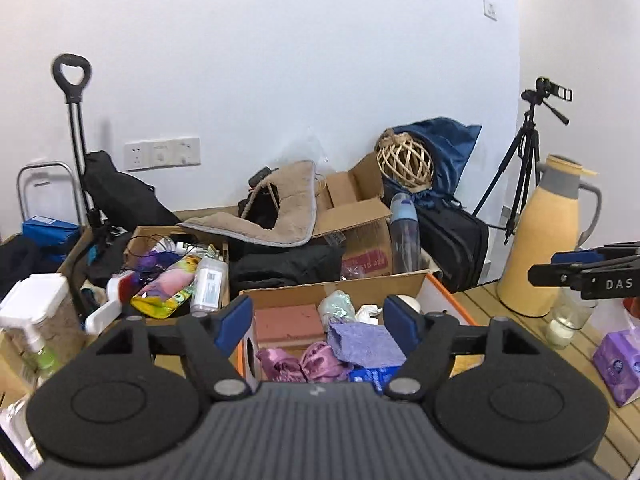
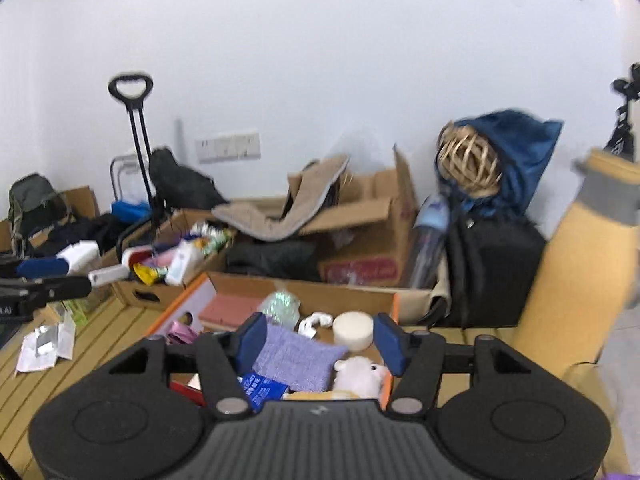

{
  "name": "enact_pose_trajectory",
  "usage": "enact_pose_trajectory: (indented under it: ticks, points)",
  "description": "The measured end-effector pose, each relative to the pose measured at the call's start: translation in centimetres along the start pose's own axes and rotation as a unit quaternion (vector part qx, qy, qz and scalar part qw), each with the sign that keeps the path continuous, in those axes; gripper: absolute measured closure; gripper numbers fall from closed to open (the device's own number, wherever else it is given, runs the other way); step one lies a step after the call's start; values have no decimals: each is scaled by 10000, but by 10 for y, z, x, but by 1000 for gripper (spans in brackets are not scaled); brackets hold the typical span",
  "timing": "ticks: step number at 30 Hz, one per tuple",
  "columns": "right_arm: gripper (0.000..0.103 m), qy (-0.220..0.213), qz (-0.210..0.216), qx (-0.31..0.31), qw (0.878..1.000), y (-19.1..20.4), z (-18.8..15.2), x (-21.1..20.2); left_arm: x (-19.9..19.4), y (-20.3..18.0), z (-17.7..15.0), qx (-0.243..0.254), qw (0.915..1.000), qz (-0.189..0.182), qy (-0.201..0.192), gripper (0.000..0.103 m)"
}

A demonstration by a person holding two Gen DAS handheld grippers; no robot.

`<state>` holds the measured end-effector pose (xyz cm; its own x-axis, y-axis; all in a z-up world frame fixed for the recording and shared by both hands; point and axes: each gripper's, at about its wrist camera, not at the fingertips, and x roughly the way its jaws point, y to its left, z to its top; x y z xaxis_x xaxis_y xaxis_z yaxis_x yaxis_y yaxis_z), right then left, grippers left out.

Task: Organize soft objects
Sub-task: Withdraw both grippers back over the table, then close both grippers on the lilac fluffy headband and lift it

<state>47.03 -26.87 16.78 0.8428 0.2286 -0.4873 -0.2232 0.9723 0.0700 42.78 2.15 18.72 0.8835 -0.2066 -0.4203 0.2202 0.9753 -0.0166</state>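
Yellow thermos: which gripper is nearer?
Right. The right gripper hovers over the orange-edged box, with the yellow thermos close on its right; the left gripper sits further left.

Bright, even indoor light on the plain white wall (image 1: 300, 60), soft faint shadows, no harsh glare, left wrist view sharp, right wrist view smeared with motion blur, worst on the tall yellow thermos jug (image 2: 580, 256), fisheye bending, dark vignetted corners

1 purple cloth (image 2: 298, 358), 1 plush toy (image 2: 360, 374), 1 thermos (image 1: 554, 236), 1 tripod (image 1: 520, 168).
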Motion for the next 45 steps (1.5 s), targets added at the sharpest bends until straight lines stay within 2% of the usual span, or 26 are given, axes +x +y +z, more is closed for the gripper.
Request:
enact_pose_trajectory:
  ticks: [4,7,9,11,13,16,19,21,25,28,33,37,39,42,45]
  points:
    - [39,-358,1,-72,9993,12,-14,-50,-50,-18,-28,122,9982,337,-490,18]
    - [31,-609,13,-169,9980,24,-47,-90,-93,-32,-67,173,9950,505,-843,11]
    - [30,-656,70,-273,9974,34,-77,-114,-124,-38,-98,37,9942,486,-956,5]
    - [29,-751,150,-280,9967,44,-114,-141,-151,-43,-128,-58,9938,462,-1011,1]
    - [24,-930,236,-225,9951,52,-151,-163,-175,-50,-159,102,9938,481,-993,0]
    - [23,-982,136,-348,9945,69,-212,-195,-206,-58,-199,108,9925,722,-977,0]
    - [18,-914,30,-135,9957,75,-256,-218,-227,-54,-227,-363,9920,772,-927,0]
    - [18,-739,98,105,9972,74,-275,-224,-231,-50,-233,-537,9913,788,-906,0]
    - [18,-575,8,-42,9983,78,-289,-223,-227,-48,-228,-464,9907,875,-937,0]
    - [18,-617,16,170,9979,74,-287,-217,-217,-48,-227,-476,9914,845,-875,0]
    - [20,-465,141,288,9984,72,-284,-194,-184,-42,-222,-481,9935,770,-691,0]
    - [26,-306,313,420,9982,66,-267,-161,-146,-27,-206,-704,9933,650,-640,2]
    - [26,-261,393,445,9979,67,-252,-139,-119,-16,-193,-869,9932,530,-570,5]
    - [30,-218,639,496,9965,69,-223,-95,-69,4,-171,-1190,9918,222,-417,19]
    - [34,-80,763,543,9956,73,-198,-45,-12,24,-154,-1536,9881,113,-40,33]
